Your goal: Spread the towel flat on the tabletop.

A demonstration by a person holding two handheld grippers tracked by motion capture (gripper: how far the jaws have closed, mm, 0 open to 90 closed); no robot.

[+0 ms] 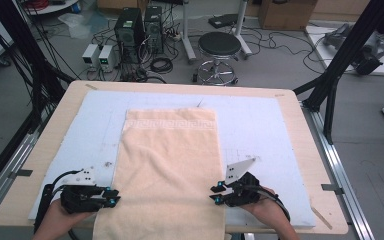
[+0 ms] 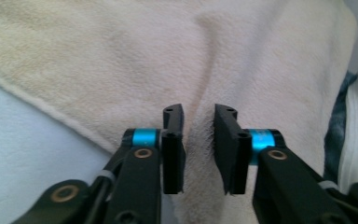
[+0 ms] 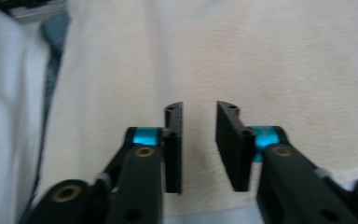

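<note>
While the towel (image 1: 167,170) is lying flat, you are holding both grippers, left (image 1: 114,196) and right (image 1: 215,194), slightly parted at its edges, gripping nothing.

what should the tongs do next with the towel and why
Probably close both tongs on the towel's side edges. The left tongs and right tongs sit at opposite edges of the cream terry towel, near its end that hangs over the table's front edge, and both gripper views show a gap between the jaws with nothing pinched.
</note>
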